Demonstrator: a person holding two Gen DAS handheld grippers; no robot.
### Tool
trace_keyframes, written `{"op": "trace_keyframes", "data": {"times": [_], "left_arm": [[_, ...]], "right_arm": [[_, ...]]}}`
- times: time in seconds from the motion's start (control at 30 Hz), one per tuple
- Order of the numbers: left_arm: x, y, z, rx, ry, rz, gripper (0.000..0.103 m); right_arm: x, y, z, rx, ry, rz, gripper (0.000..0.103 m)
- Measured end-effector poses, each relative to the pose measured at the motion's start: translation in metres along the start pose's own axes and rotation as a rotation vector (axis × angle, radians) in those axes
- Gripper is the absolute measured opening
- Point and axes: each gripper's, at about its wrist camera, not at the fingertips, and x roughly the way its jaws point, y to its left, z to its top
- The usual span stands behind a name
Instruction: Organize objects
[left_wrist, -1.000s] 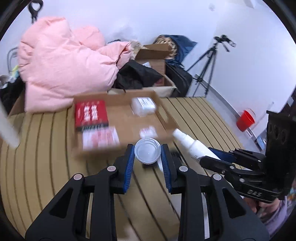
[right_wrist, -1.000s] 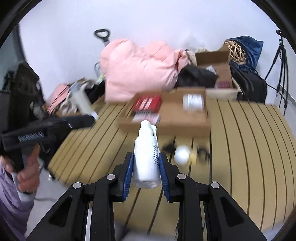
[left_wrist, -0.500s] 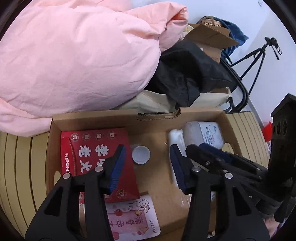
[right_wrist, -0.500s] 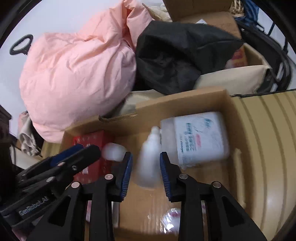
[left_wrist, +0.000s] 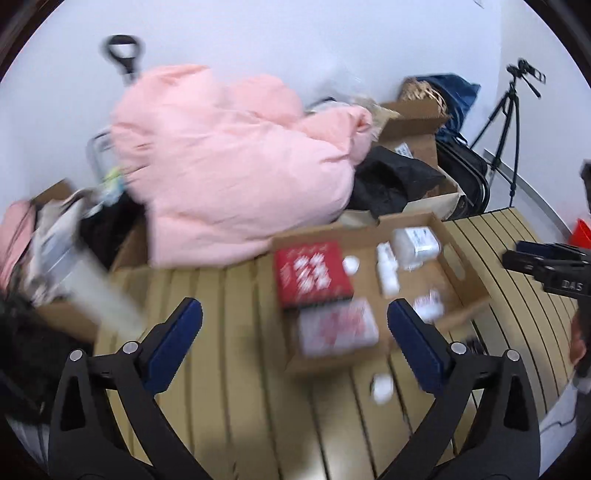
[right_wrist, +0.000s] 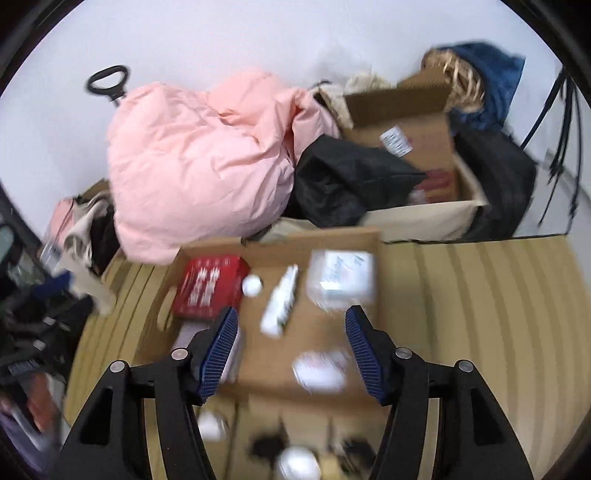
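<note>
A shallow cardboard tray (left_wrist: 463, 271) (right_wrist: 325, 238) stands on the slatted table. In it lie a red box (left_wrist: 310, 273) (right_wrist: 208, 286), a white spray bottle (left_wrist: 386, 271) (right_wrist: 280, 299), a small white cap (left_wrist: 350, 264) (right_wrist: 252, 285), a white tub (left_wrist: 415, 242) (right_wrist: 341, 275) and small packets (left_wrist: 338, 326) (right_wrist: 321, 365). My left gripper (left_wrist: 294, 328) is open and empty, above the table before the tray. My right gripper (right_wrist: 291, 350) is open and empty over the tray's near part; it also shows in the left wrist view (left_wrist: 546, 262).
A pink duvet (left_wrist: 236, 166) (right_wrist: 199, 162), black cloth (right_wrist: 347, 181) and open boxes (right_wrist: 417, 147) pile up behind the tray. A tripod (left_wrist: 509, 122) stands at the right wall. Small white and dark objects (left_wrist: 382, 387) (right_wrist: 297, 463) lie on the table before the tray.
Both grippers let go of the cap and the spray bottle in the tray, opened wide and pulled back and up. The views are blurred by motion.
</note>
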Motion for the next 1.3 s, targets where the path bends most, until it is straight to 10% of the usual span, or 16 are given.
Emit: {"op": "trace_keyframes", "data": {"times": [0.43, 0.77, 1.3], "left_arm": [[-0.216, -0.018, -0.146, -0.075, -0.146, -0.059, 0.103], [-0.277, -0.065, -0.280, 0.065, -0.112, -0.137, 0.103], [-0.253, -0.058, -0.283, -0.024, -0.033, -0.223, 0.103]], "right_arm": [[-0.219, 0.065, -0.172, -0.209, -0.120, -0.047, 0.081], [-0.260, 0.123, -0.356, -0.164, -0.077, 0.051, 0.081], [-0.259, 0.109, -0.368, -0.077, -0.096, 0.015, 0.081]]}}
